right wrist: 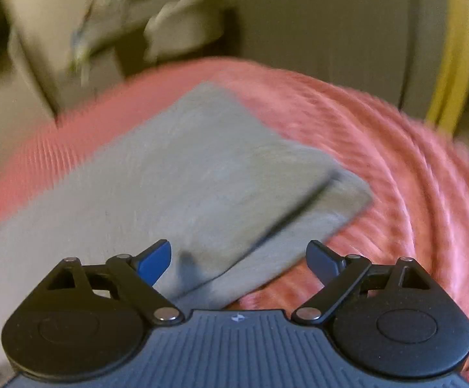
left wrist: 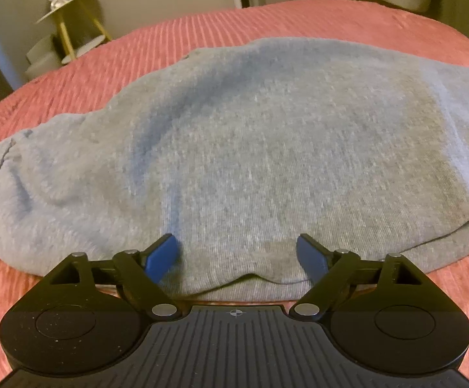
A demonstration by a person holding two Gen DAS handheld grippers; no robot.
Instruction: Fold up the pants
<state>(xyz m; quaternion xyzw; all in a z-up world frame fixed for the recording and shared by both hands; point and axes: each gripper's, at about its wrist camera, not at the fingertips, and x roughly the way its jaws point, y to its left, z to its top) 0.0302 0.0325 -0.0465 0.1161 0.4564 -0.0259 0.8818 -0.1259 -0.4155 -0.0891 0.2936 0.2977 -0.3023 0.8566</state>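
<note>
Grey pants lie folded on the pink ribbed bedspread, their near hem just under the left gripper, jaws apart, tilted down; right gripper, jaws wide and empty, over the pants' corner, bare bedspread to its right

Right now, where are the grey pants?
The grey pants lie folded on the pink bedspread, filling the left wrist view just ahead of the open left claw.

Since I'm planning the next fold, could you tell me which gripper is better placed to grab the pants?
Probably left: the left gripper is open over the near edge of the pants, while the right gripper sits over their corner.
</note>
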